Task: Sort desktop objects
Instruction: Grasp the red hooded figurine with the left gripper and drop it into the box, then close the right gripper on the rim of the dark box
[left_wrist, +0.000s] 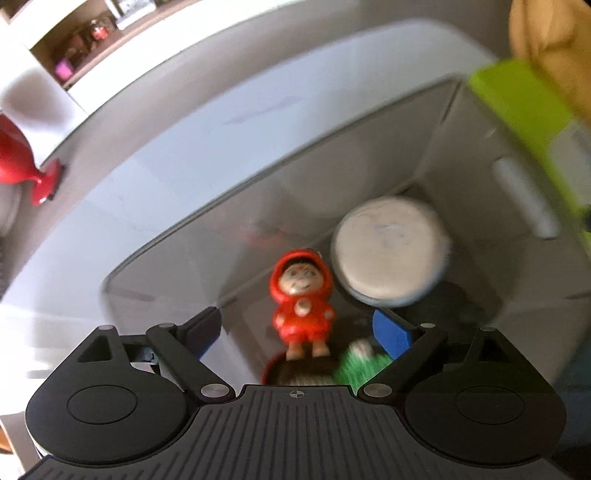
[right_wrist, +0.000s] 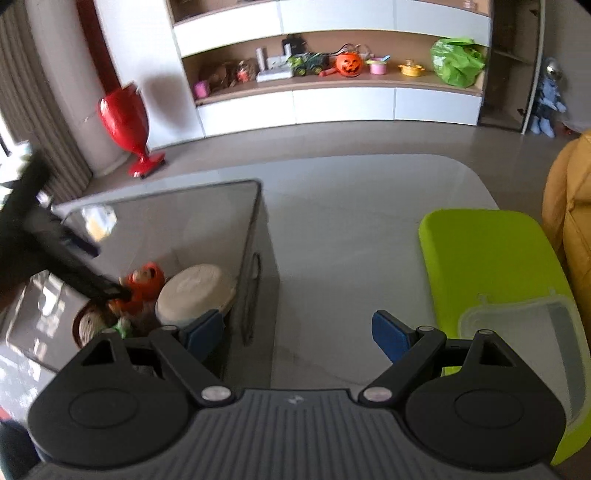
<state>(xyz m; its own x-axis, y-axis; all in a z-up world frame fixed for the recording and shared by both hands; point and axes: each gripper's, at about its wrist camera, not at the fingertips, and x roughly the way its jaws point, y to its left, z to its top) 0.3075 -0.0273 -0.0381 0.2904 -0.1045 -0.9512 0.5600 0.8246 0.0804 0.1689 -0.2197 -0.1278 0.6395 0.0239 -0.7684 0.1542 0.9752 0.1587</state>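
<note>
A grey storage box (left_wrist: 332, 155) stands on the table; it also shows in the right wrist view (right_wrist: 258, 236). Inside it lie a red-hooded doll (left_wrist: 301, 306), a round white lidded tub (left_wrist: 388, 251), a green toy (left_wrist: 364, 363) and a round red-rimmed item (left_wrist: 295, 371). My left gripper (left_wrist: 299, 332) is open over the box, with the doll between its blue pads but apart from them. In the right wrist view the left gripper (right_wrist: 92, 280) reaches into the box beside the doll (right_wrist: 144, 284) and tub (right_wrist: 195, 291). My right gripper (right_wrist: 299, 336) is open and empty above the table.
A lime green board (right_wrist: 487, 258) lies on the table at the right, with a clear plastic container (right_wrist: 532, 332) on it. A yellow chair (right_wrist: 569, 206) is at the far right. A red vase (right_wrist: 127, 122) and toy shelves (right_wrist: 332, 70) stand beyond the table.
</note>
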